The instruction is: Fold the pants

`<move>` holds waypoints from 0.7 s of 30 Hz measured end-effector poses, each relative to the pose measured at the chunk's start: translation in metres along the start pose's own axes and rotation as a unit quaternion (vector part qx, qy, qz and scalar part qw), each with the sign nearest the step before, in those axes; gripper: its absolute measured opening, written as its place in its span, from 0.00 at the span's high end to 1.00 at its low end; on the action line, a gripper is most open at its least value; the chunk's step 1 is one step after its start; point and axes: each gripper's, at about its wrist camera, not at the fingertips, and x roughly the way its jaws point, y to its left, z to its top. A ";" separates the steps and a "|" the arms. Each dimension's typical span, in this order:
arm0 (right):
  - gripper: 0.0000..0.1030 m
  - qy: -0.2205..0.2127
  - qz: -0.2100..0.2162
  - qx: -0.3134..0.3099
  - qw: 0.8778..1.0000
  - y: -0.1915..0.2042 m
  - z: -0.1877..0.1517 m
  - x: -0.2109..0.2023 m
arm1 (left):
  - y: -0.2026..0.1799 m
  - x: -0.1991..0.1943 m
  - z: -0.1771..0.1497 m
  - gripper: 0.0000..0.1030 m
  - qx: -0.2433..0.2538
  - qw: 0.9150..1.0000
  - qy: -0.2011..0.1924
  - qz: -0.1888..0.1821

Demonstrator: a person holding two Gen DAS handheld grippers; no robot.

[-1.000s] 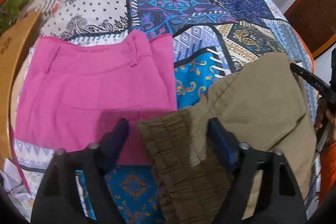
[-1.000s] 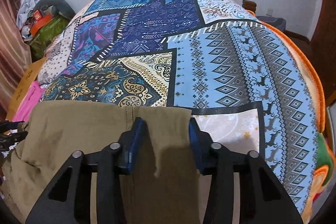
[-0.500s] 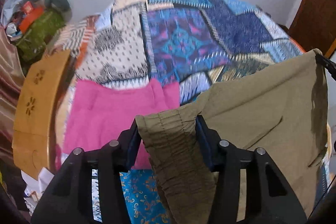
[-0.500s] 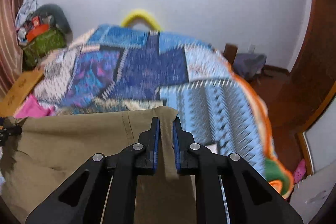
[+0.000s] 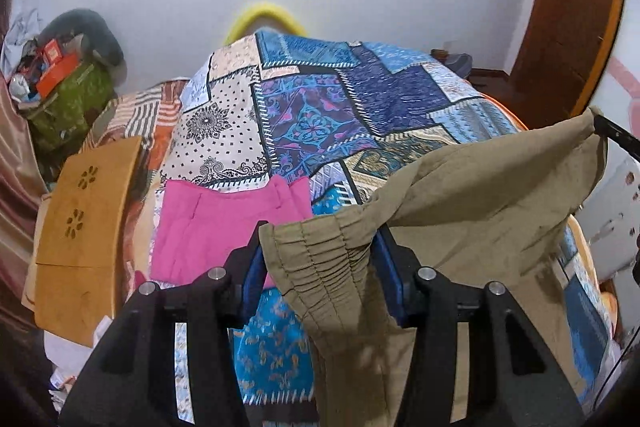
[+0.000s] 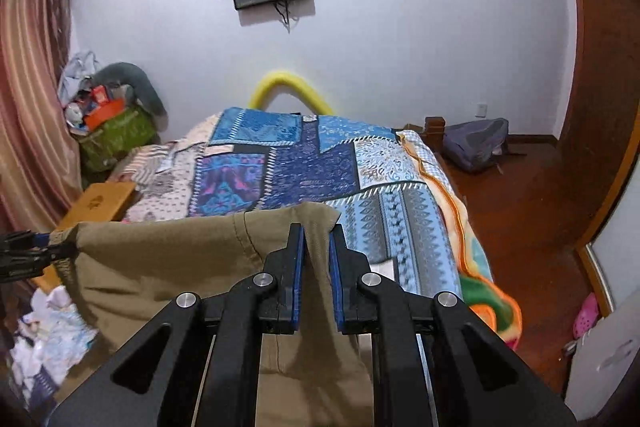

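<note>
The khaki pants hang in the air above the bed, stretched between both tools. The left hand-held gripper pinches the gathered elastic waistband, which bunches between its blue pads and drapes down below them. The right hand-held gripper is pressed together on the opposite corner of the cloth, the fabric spreading away to its left. Pink pants lie flat on the bed beyond the left hand-held gripper.
</note>
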 end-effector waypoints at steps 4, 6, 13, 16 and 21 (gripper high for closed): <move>0.90 -0.009 0.011 0.004 1.000 0.004 -0.017 -0.036 | -0.006 -0.029 -0.021 0.51 0.013 1.000 -0.013 -0.014; 0.90 -0.008 0.015 0.005 1.000 0.005 -0.026 -0.048 | -0.008 -0.039 -0.031 0.51 0.022 0.999 -0.016 -0.019; 0.90 0.008 0.038 0.015 0.999 0.007 -0.072 -0.084 | -0.024 -0.066 -0.081 0.51 0.069 0.997 -0.022 -0.025; 0.90 0.025 0.048 0.020 0.998 0.012 -0.100 -0.091 | -0.032 -0.068 -0.106 0.51 0.091 0.995 -0.018 -0.020; 0.90 0.059 0.047 0.032 0.997 0.018 -0.146 -0.093 | -0.037 -0.060 -0.138 0.51 0.106 0.994 0.008 -0.022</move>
